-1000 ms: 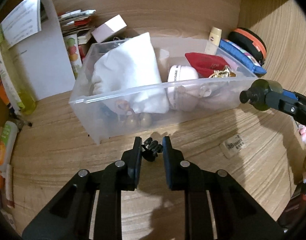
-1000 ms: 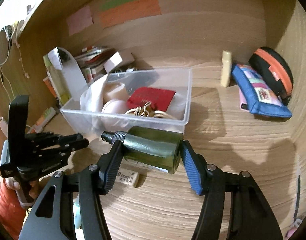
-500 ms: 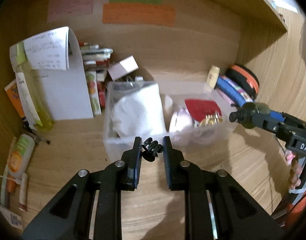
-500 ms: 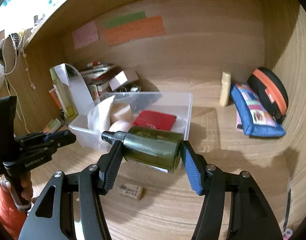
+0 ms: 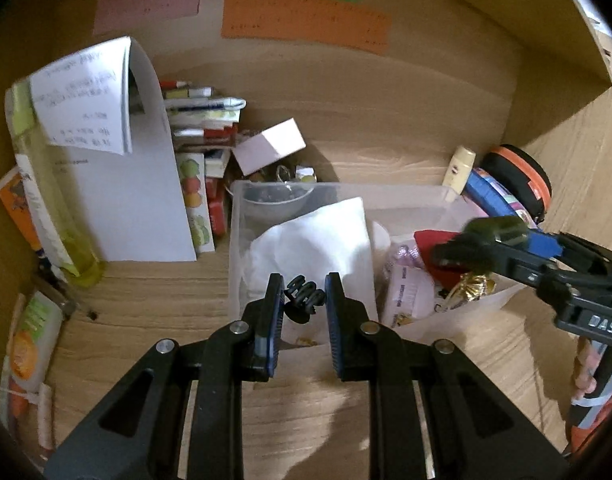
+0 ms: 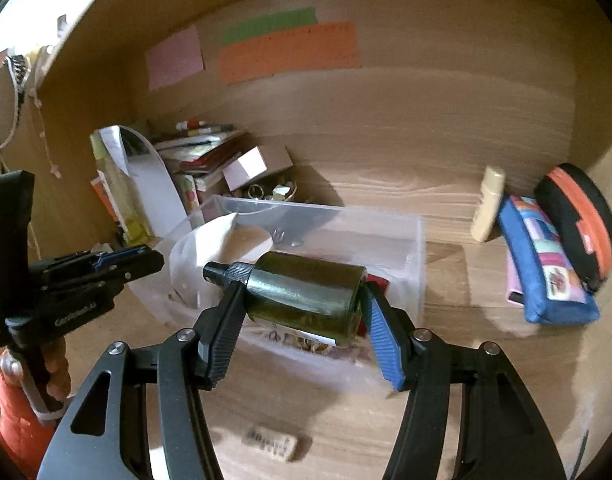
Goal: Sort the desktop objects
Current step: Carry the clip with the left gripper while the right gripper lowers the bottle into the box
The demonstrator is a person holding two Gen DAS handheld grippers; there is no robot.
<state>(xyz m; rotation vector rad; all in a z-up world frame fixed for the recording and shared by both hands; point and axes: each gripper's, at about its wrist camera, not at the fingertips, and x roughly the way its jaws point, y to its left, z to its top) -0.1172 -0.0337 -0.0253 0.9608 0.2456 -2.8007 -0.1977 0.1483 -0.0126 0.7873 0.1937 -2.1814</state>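
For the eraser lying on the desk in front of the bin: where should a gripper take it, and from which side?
Probably from above, pinching the two long sides of the eraser. It lies flat on the desk, a low oblong block with bare wood all round, so only its narrow width suits the jaws. It is blurred, so finer detail cannot be told. Both grippers are full now.

Cloth (image 5: 310, 236) in bin (image 5: 406, 190), pouches (image 6: 546, 256) right

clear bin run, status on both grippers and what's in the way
Left gripper shut on black hair claw clip. Right gripper shut on dark green bottle. Both near clear bin. White cloth fills bin's left end.
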